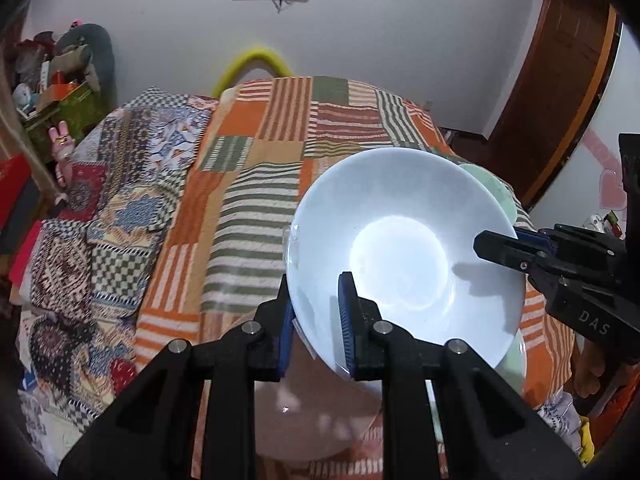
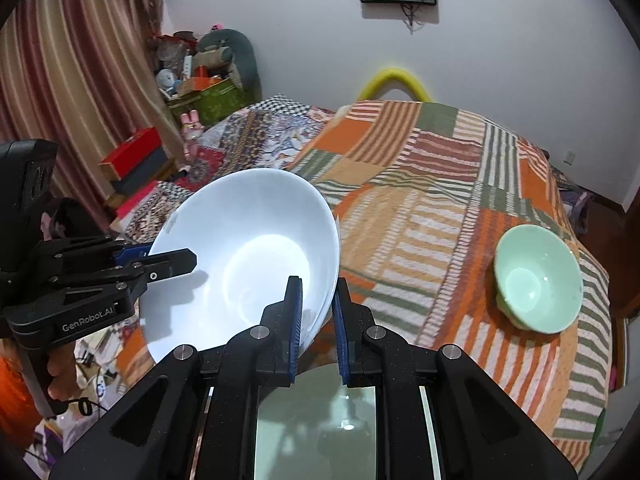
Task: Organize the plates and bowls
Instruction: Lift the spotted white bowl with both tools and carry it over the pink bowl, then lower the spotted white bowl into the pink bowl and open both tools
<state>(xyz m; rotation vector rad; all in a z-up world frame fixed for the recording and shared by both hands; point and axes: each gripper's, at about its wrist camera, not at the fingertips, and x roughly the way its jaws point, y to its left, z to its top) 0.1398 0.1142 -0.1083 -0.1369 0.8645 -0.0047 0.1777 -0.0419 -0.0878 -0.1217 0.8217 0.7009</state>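
While both grippers pinch opposite rims of the white bowl [image 2: 244, 256], it hangs tilted in the air over the striped blanket [image 2: 440, 216], the left gripper [image 1: 316, 320] clamped on its left edge, the right gripper [image 2: 316, 320] on its right edge. A green bowl [image 2: 538, 280] rests on the blanket well off to the right, nearer the right hand, with bare blanket between. Below the grippers lies something pale, too blurred to identify.
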